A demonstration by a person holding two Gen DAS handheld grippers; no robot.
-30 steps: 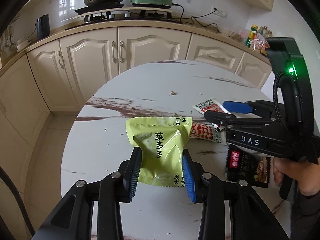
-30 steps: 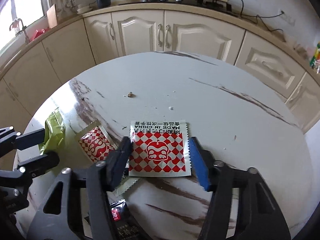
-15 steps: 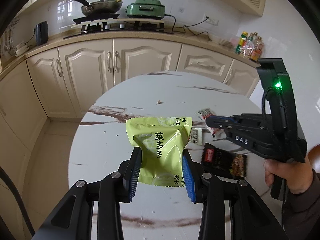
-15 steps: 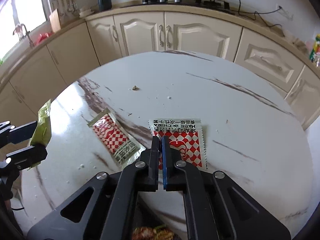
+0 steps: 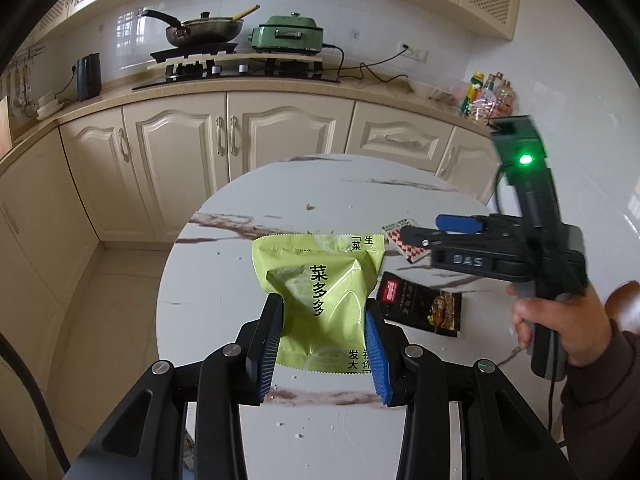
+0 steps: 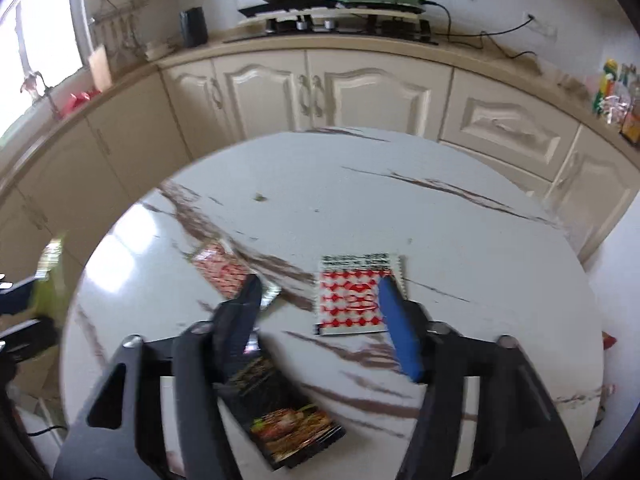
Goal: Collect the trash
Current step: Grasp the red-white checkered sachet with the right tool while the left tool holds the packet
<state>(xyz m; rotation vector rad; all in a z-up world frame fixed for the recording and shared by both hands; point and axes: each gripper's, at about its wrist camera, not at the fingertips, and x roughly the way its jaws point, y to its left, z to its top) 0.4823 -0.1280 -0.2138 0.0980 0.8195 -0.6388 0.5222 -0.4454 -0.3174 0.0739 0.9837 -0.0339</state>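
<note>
Left wrist view: the left gripper (image 5: pixel 324 340) clenches a green snack bag (image 5: pixel 320 300) between its blue pads, lifted above a round marble table (image 5: pixel 208 288). To the right a hand (image 5: pixel 560 324) holds the right gripper (image 5: pixel 424 232) over a checkered wrapper (image 5: pixel 404 240) and a black packet (image 5: pixel 424 308).

Right wrist view: the right gripper's jaws have just been opening and grasp nothing; the square checkered wrapper (image 6: pixel 356 292) lies flat on the table between and beyond the fingertips.

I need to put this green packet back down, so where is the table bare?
Bare: the far half of the table, beyond the red-checked sachet, with only a crumb. Crowded: the near side, around the black wrapper and second checked sachet.
</note>
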